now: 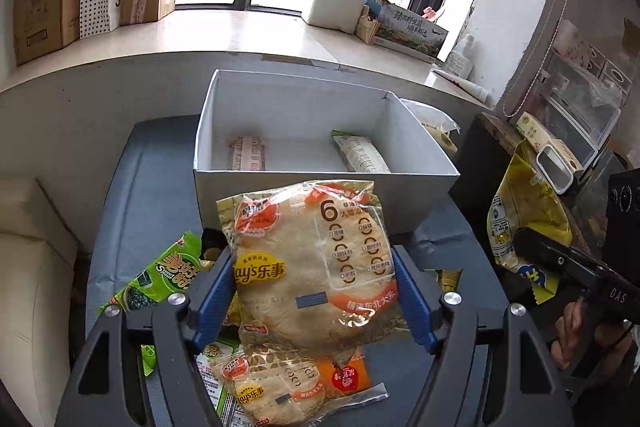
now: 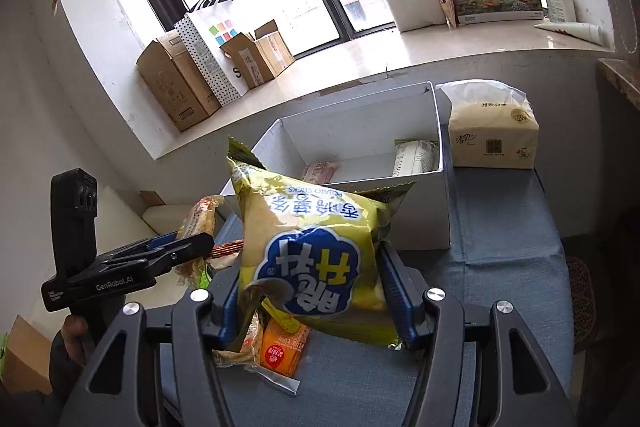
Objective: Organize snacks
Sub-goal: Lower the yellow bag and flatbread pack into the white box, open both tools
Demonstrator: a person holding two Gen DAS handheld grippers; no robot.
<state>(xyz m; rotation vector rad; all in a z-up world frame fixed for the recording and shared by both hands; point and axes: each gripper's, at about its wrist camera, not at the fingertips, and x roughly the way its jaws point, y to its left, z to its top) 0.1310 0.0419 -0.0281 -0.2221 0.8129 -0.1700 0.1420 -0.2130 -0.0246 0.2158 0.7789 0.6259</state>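
While both packets hang above blue tabletop (image 1: 152,187), left gripper (image 1: 314,291) clamps rice cracker pack (image 1: 308,259), just before near wall of white box (image 1: 296,107). Right gripper (image 2: 308,291) clamps yellow potato stick bag (image 2: 308,243), also before box. Inside box: two small packets (image 1: 246,153). Loose snacks (image 1: 160,275) lie near box. Tissue pack (image 2: 494,135) right of box.

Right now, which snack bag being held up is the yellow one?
The yellow potato sticks bag, clamped in the right gripper. The left gripper holds a clear rice cracker pack instead.
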